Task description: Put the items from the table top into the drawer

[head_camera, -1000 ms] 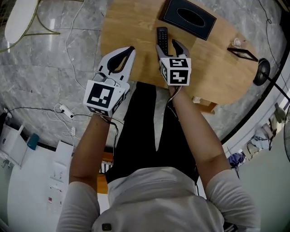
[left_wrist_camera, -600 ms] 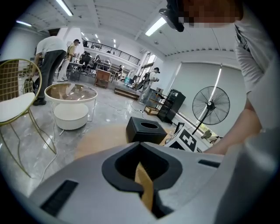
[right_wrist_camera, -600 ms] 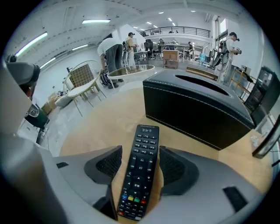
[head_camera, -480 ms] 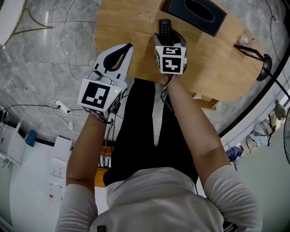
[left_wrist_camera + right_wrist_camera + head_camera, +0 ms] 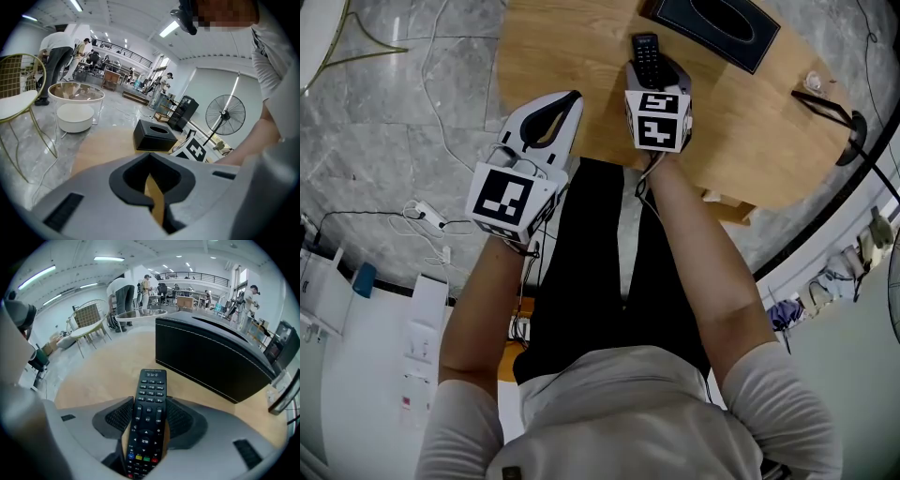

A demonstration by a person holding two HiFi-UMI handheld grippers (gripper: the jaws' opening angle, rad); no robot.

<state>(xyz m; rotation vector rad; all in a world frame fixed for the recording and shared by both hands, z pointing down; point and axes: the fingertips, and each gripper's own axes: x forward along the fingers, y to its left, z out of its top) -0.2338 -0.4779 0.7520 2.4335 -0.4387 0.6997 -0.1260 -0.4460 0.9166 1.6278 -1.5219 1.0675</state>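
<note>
The remote (image 5: 151, 394) lies on the worktop (image 5: 581, 56) near the black tissue box (image 5: 722, 28). The jaws of my right gripper (image 5: 654, 71) have just been closing and pinch its long sides. My left gripper (image 5: 569, 97) hangs at the worktop edge, jaws pressed together, empty.

Head view looks steeply down — both gripper views (close, low) share its table (image 5: 572, 47).

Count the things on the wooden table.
4: a remote control at the near edge, a black tissue box behind it, a small clear object and a black frame at right. More may be hidden.
</note>
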